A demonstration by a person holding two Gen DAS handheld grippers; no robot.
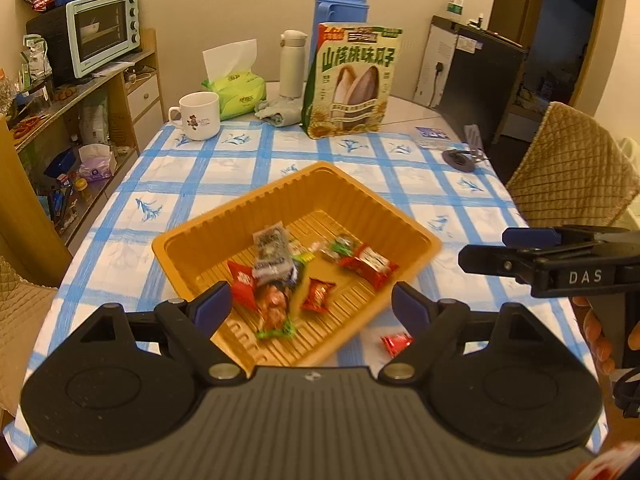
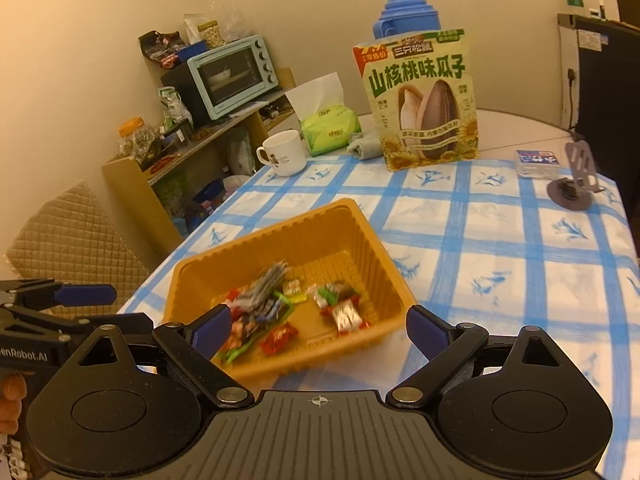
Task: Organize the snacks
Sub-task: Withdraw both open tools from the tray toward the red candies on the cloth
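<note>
Both hand-held grippers, left (image 1: 311,306) and right (image 2: 320,326), hang released over the orange tray (image 1: 200,236); one red candy (image 1: 395,343) lies beside it.

Beige walls (image 2: 100,40) under warm light; counter (image 1: 460,184) covered by a blue-checked cloth; wooden shelf unit (image 1: 136,92) against the wall carrying a mint toaster oven (image 1: 104,32); quilted tan chairs (image 1: 572,168) beside the counter; dark doorway (image 1: 560,20) behind
</note>
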